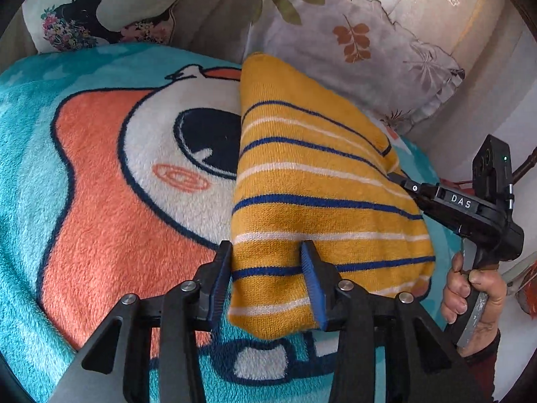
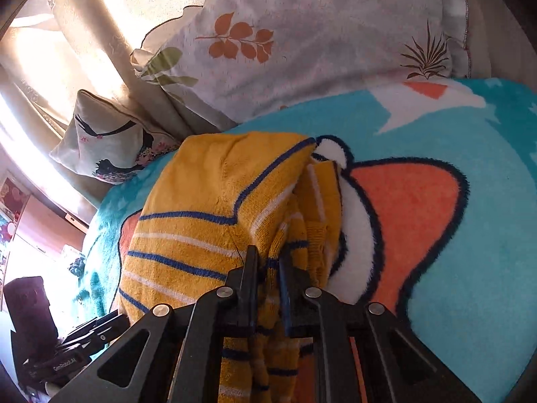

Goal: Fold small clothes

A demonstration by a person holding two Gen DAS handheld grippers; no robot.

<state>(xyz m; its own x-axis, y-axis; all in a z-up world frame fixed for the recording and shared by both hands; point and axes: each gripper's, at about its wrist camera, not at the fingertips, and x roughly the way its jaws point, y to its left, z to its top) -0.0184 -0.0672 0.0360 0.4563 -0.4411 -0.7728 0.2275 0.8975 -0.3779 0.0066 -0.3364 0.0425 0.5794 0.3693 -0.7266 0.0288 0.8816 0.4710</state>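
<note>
A small yellow knit sweater (image 1: 312, 181) with blue and white stripes lies folded on a fleece cartoon blanket (image 1: 100, 184). My left gripper (image 1: 266, 252) straddles the sweater's near edge with its blue-padded fingers (image 1: 313, 285) apart, the cloth between them. My right gripper (image 2: 268, 262) is shut on a bunched fold of the sweater (image 2: 201, 201) at its right side. In the left wrist view the right gripper (image 1: 399, 178) touches the sweater's far right edge, held by a hand (image 1: 470, 295).
A leaf-print pillow (image 1: 352, 43) lies behind the sweater, and a cushion with a black figure (image 1: 90, 16) sits at the back left. Curtains (image 2: 67, 50) hang behind. The teal, orange and white blanket (image 2: 470, 201) spreads wide around the sweater.
</note>
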